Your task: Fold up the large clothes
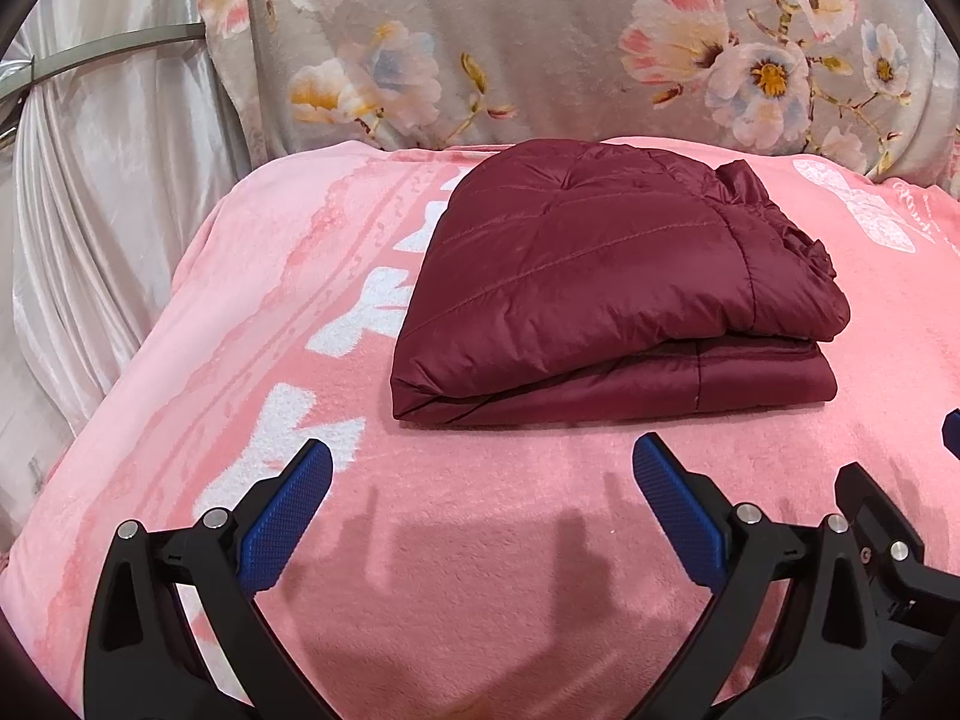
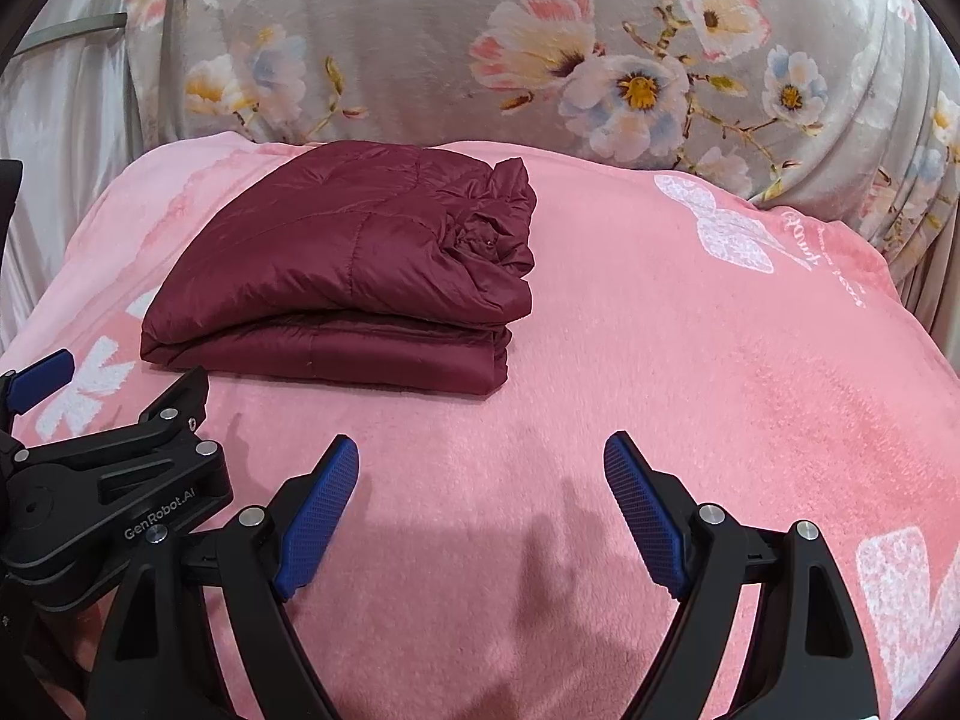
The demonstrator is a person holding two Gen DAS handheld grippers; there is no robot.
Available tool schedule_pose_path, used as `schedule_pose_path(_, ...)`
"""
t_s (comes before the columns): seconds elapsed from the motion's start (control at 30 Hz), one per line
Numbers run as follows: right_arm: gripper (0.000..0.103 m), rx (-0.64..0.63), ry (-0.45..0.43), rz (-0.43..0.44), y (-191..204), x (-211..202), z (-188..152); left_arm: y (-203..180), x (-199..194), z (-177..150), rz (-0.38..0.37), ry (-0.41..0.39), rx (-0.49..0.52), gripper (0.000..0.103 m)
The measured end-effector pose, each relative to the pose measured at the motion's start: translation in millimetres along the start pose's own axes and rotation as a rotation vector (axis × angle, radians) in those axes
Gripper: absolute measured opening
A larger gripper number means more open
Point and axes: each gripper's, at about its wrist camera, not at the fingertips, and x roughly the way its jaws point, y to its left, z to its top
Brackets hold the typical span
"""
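Jacket (image 1: 612, 288) lies folded beyond both grippers' spread, empty fingers (image 1: 288, 516).

A bed covered by a fluffy pink blanket with white patterns (image 1: 480, 540) (image 2: 690, 390) carries a folded maroon quilted puffer jacket (image 1: 600, 276) (image 2: 342, 264) lying near its far edge.

The folded maroon jacket (image 1: 600, 276) conceals its own inner layers; sleeves and any front closure cannot be identified. Its crumpled end (image 2: 492, 240) is too bunched to tell collar from hem. The white script (image 2: 828, 264) on the pink blanket (image 2: 660, 390) is too small to read. In the left wrist view, the right tool (image 1: 951, 429) is cut off by the right picture edge, only one blue tip showing. In the right wrist view, the left tool (image 2: 42, 375) is cut off at the left edge.
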Motion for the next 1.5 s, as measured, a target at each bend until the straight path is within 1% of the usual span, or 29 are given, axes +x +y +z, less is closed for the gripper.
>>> schedule_pose_path(1.3, 0.082, -0.001, -0.011, -0.007, -5.2, -3.3, 1.0, -4.4, -3.2, 0.0, -0.014, 0.007, -0.007, 0.098)
schedule_pose_path(1.5, 0.082, -0.003, -0.012, -0.006, -5.4, -2.9, 0.2, -5.5, -3.4, -0.4, -0.022, 0.004, -0.004, 0.096)
